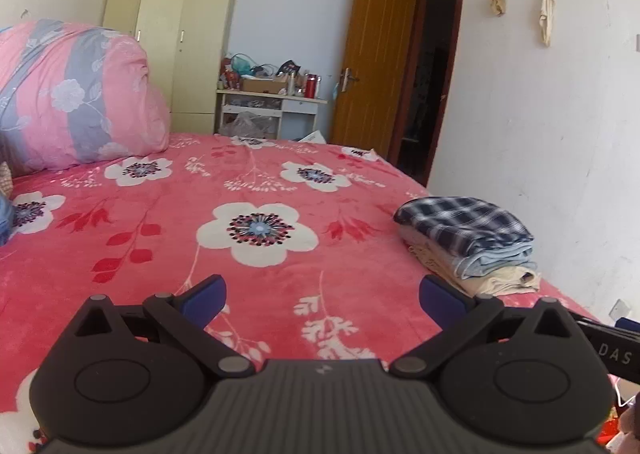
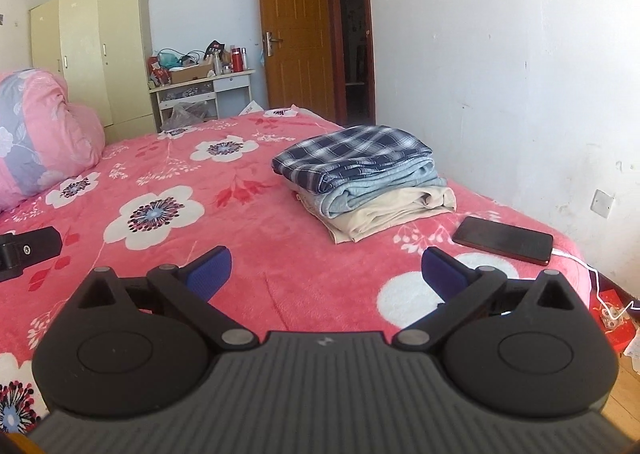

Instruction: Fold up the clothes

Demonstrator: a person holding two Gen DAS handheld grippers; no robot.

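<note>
Pink floral bed (image 2: 248,254) carries one stack of three folded clothes (image 2: 360,178) at my frame's centre right; one phone (image 2: 504,240) nearby. Both my left hand-held gripper (image 1: 322,300) and right hand-held gripper (image 2: 326,274) are spread apart, empty.

We're getting plenty of soft daylight in both views, no harsh glare anywhere. The white wall (image 2: 500,54) on the right is looking the brightest, so the light seems to be coming from behind or beside us. The open doorway (image 1: 432,74) is reading nearly black, no detail inside. Shadows are staying faint; we're only seeing a soft one under the folded clothes stack (image 2: 360,178). Fisheye bending is showing hard: the wardrobe (image 1: 172,42) is leaning, and dark corners are creeping in on the left wrist view. Colours are looking slightly washed, and fine detail on the far desk (image 2: 200,86) is going mushy.
</note>
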